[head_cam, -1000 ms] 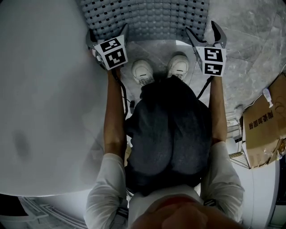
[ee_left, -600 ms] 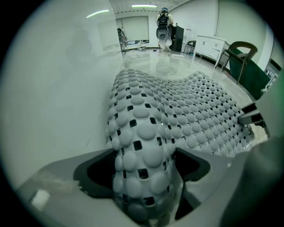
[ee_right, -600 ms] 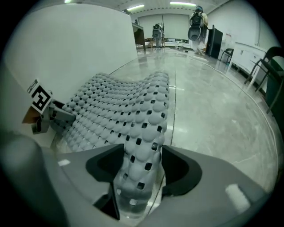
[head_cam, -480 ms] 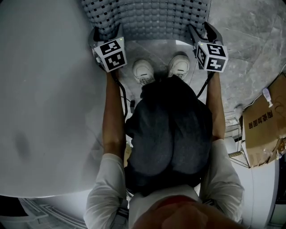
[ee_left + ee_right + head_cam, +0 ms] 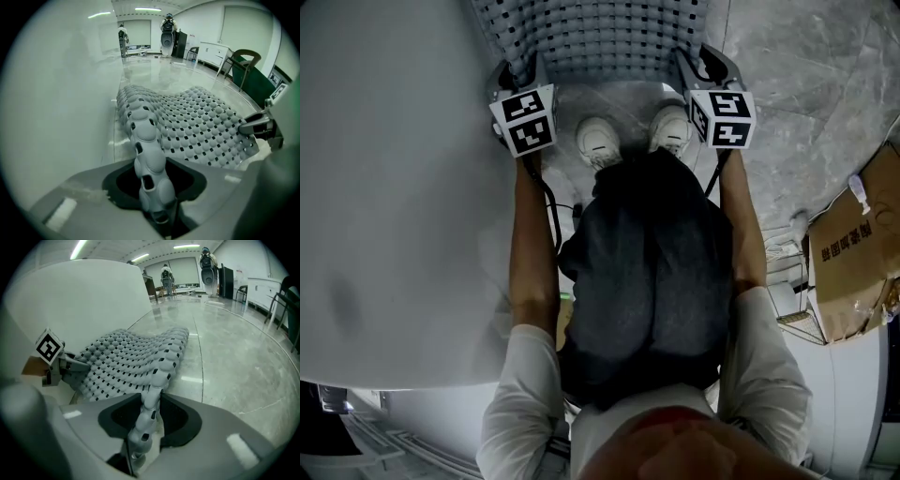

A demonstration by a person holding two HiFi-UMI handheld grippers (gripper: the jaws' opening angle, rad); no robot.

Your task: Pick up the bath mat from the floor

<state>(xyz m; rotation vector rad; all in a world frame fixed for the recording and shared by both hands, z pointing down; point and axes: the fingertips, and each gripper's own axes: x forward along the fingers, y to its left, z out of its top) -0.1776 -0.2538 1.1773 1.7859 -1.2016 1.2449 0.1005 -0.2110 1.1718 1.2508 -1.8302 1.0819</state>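
Observation:
The grey bath mat [image 5: 600,37], bumpy and full of holes, lies on the marble floor in front of the person's white shoes [image 5: 598,142]. My left gripper [image 5: 517,70] is at its near left corner and my right gripper [image 5: 705,64] at its near right corner. In the left gripper view the mat's [image 5: 187,126] left edge stands up between the closing jaws of my left gripper [image 5: 157,201], and the pads pinch it. In the right gripper view the mat's [image 5: 131,362] right edge is pinched the same way by my closing right gripper [image 5: 143,427]. The mat's near end bows up off the floor.
A big white curved wall [image 5: 384,187] runs close along the mat's left side. A cardboard box [image 5: 853,253] and a wire rack [image 5: 792,281] stand at the right. Far off are a green chair [image 5: 246,63] and white cabinets [image 5: 213,51].
Both grippers have moved forward and inward onto the mat's near corners. Their jaws have closed on its edges, and the near end has lifted.

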